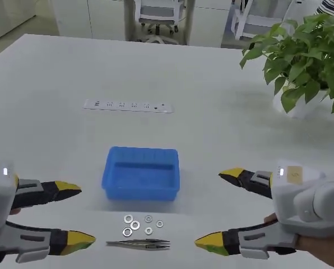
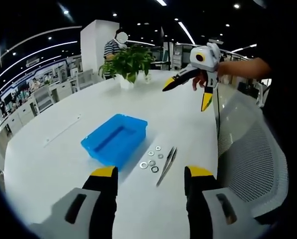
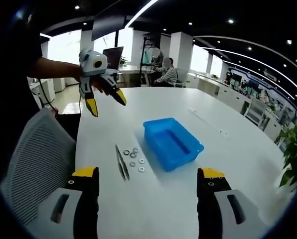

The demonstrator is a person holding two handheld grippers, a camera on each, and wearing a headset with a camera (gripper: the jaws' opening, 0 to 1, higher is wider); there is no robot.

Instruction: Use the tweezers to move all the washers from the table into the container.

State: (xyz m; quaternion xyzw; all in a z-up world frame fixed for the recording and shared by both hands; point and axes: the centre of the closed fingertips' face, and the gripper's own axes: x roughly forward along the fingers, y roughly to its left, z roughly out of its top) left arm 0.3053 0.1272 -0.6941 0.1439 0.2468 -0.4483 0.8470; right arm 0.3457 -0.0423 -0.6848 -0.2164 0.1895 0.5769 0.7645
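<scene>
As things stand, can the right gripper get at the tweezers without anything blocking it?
Probably yes. The right gripper is open, beside the tweezers, with bare table between them; the washers and container lie farther off, out of the path.

This is an open-plan office. A long white table (image 1: 223,129) has a power strip (image 1: 128,106) lying flat on it towards the far side, and a potted plant (image 1: 304,56) stands at its far right. Wheeled office chairs (image 1: 158,14) stand beyond the far edge, and a mesh-backed chair (image 3: 36,159) is drawn up at the near side. The dark ceiling (image 3: 188,15) carries spotlights and long light strips (image 3: 138,12). Further off, rows of desks (image 3: 253,99) run along the room, white columns (image 2: 96,42) rise between them, and seated people (image 3: 163,69) work near a monitor (image 3: 113,56).
</scene>
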